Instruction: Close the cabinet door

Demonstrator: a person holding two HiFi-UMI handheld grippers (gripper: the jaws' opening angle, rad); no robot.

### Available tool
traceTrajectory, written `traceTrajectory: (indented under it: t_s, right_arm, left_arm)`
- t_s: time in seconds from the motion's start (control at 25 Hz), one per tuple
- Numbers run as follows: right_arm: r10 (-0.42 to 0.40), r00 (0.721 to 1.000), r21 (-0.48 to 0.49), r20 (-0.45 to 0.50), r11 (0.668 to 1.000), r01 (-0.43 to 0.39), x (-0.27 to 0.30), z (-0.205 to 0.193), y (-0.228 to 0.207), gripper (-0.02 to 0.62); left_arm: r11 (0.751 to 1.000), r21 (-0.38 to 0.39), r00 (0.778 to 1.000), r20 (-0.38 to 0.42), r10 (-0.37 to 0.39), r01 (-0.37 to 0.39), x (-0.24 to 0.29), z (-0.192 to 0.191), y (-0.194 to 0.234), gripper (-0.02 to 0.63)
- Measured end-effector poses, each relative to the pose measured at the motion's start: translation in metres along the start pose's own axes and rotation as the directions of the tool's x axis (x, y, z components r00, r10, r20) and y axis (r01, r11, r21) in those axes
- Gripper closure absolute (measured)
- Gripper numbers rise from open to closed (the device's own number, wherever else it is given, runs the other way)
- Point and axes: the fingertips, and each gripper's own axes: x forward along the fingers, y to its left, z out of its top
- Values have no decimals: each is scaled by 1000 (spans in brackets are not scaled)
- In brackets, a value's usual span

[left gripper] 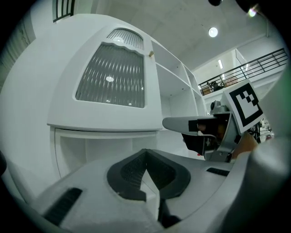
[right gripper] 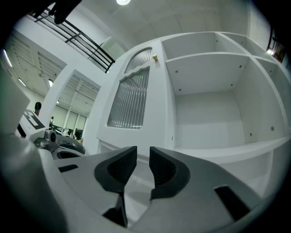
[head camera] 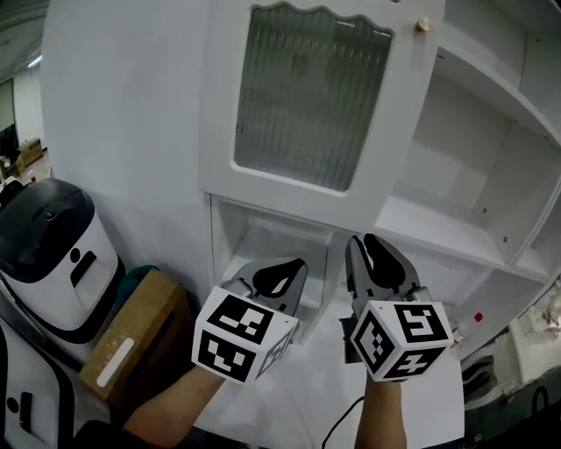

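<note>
The white cabinet door (head camera: 298,96) with a ribbed glass panel stands swung out, and its small round knob (head camera: 423,24) is at the top right corner. Bare white shelves (head camera: 456,228) show behind it to the right. Both grippers are held low in front of the door, apart from it. My left gripper (head camera: 282,279) has its jaws together, with nothing in them. My right gripper (head camera: 368,254) keeps a narrow gap between its jaws, and that gap is empty. The left gripper view shows the door (left gripper: 113,77) ahead and above. The right gripper view shows the door (right gripper: 132,98) edge-on, beside the shelves.
A white and black machine (head camera: 53,254) stands at the left, with a cardboard box (head camera: 131,342) beside it. A lower open compartment (head camera: 263,254) lies under the door. A black cable (head camera: 346,416) hangs below my right hand.
</note>
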Motion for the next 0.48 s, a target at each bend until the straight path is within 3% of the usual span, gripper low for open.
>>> traceTrajectory:
  t_s: [0.48]
  right_arm:
    - [-19, 999, -3, -49, 1000, 19, -21, -11, 78, 535]
  left_arm:
    - [999, -12, 999, 10, -47, 48, -61, -1, 12, 595]
